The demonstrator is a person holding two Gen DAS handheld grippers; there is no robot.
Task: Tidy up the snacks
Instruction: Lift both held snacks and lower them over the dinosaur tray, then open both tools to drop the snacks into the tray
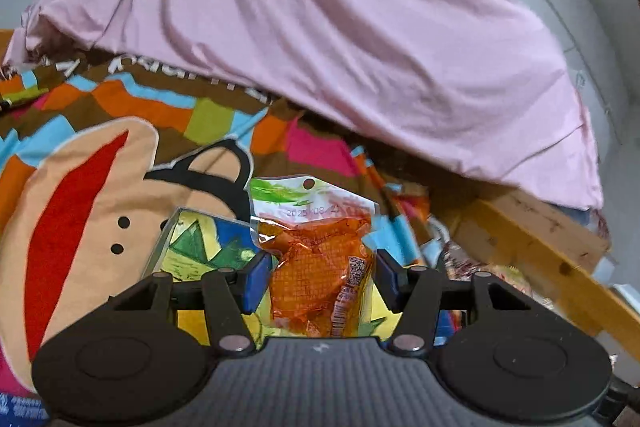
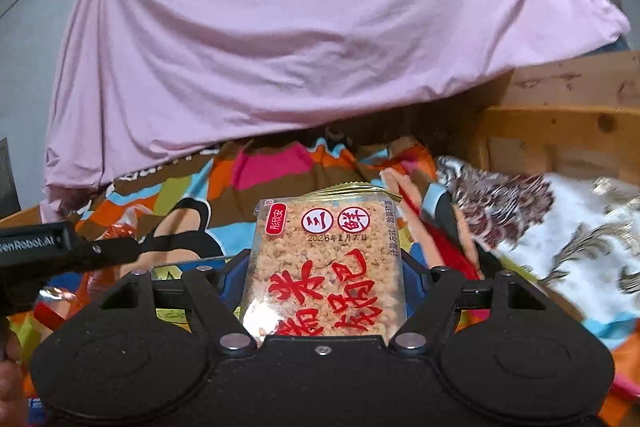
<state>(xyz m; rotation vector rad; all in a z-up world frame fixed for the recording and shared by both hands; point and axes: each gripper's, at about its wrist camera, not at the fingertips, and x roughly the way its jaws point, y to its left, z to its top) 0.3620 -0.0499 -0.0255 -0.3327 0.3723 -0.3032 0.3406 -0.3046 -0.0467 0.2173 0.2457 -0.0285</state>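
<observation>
In the left wrist view my left gripper [image 1: 322, 269] is shut on an orange snack packet [image 1: 316, 227] with a white and green top, its blue pads [image 1: 254, 281] pressing both sides. The packet stands upright above a clear-walled box [image 1: 188, 247]. In the right wrist view my right gripper [image 2: 322, 275] is shut on a clear rice-cracker packet [image 2: 324, 227] printed with red characters, also upright. The left gripper's black body [image 2: 60, 247] shows at that view's left edge with the orange packet [image 2: 120, 231] at its tip.
A pink sheet [image 2: 280, 47] hangs behind. Below it lies a bright patchwork bedspread [image 1: 100, 187] with a cartoon face. A wooden bed rail [image 1: 540, 247] runs along the right. A white patterned blanket [image 2: 580, 227] is bunched at the right.
</observation>
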